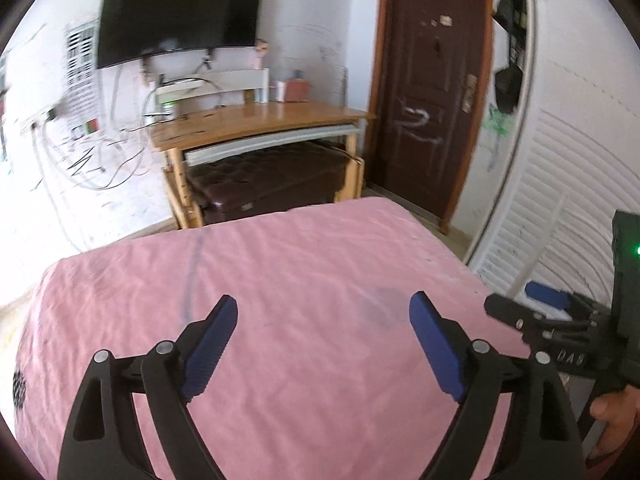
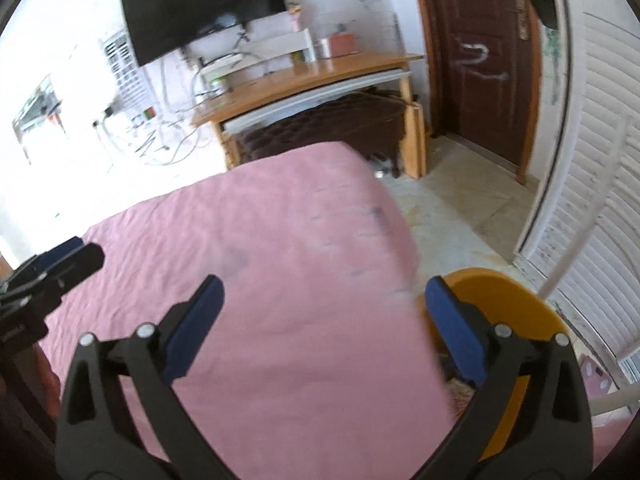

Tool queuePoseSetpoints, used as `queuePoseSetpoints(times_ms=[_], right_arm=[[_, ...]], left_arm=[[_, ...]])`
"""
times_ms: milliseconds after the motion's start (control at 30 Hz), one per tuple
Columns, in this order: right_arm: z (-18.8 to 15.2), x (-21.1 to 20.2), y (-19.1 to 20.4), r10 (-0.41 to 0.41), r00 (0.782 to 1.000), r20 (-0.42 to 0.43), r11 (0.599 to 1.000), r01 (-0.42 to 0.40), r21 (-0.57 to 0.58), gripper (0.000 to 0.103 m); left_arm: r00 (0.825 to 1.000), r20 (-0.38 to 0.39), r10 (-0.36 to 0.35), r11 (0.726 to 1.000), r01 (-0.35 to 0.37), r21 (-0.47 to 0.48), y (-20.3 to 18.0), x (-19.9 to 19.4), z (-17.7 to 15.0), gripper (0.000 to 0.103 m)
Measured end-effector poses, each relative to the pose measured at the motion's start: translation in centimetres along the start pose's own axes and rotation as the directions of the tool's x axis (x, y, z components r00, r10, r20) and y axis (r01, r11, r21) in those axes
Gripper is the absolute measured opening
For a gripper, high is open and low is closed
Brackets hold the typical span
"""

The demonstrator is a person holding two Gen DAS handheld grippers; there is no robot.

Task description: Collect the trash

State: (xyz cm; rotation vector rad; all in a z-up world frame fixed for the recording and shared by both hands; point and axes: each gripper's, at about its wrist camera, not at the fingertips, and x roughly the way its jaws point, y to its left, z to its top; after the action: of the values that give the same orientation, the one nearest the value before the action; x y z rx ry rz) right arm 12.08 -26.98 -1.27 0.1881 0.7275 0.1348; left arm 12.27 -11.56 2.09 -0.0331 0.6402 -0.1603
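Note:
My left gripper (image 1: 324,320) is open and empty above a bed with a pink sheet (image 1: 280,280). My right gripper (image 2: 324,304) is open and empty over the right edge of the same bed (image 2: 280,260). An orange bin (image 2: 500,308) stands on the floor beside the bed, just behind my right fingertip. The right gripper also shows at the right edge of the left wrist view (image 1: 532,308); the left gripper shows at the left edge of the right wrist view (image 2: 60,264). No loose trash shows on the sheet in either view.
A wooden desk (image 1: 256,120) with boxes and cables stands past the foot of the bed, a dark padded bench (image 1: 264,180) beneath it. A TV (image 1: 180,16) hangs on the wall. A brown door (image 1: 432,92) and a white louvred wardrobe (image 2: 600,200) are to the right.

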Motion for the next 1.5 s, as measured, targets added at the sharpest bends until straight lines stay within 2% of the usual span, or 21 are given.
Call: queuePoseSetpoints(times_ms=[233, 433, 600, 1033, 1500], right_arm=[[-1.5, -0.2, 6.1, 0.055, 0.998, -0.025, 0.995, -0.057, -0.082, 0.097], [-2.8, -1.5, 9.5, 0.083, 0.996, -0.027, 0.987, -0.086, -0.133, 0.097], [-3.9, -3.3, 11.5, 0.073, 0.997, 0.017, 0.983, -0.069, -0.168, 0.097], [-4.7, -3.9, 12.9, 0.042, 0.999, 0.022, 0.982, -0.037, -0.187, 0.097], [-5.5, -3.4, 12.7, 0.011, 1.000, -0.005, 0.981, -0.012, -0.192, 0.097]], left_arm=[[0.998, 0.048, 0.034, 0.998, -0.031, -0.057, 3.8, -3.2, -1.9, 0.088], [0.998, 0.056, 0.031, 0.995, -0.026, -0.091, 6.2, -5.9, -3.8, 0.090], [0.997, 0.063, 0.051, 0.993, -0.044, -0.111, 7.7, -8.2, -4.9, 0.091], [0.998, 0.029, 0.061, 0.991, -0.057, -0.123, 8.4, -11.0, -7.2, 0.092], [0.999, -0.004, 0.049, 0.993, -0.049, -0.107, 7.9, -10.9, -7.5, 0.092]])
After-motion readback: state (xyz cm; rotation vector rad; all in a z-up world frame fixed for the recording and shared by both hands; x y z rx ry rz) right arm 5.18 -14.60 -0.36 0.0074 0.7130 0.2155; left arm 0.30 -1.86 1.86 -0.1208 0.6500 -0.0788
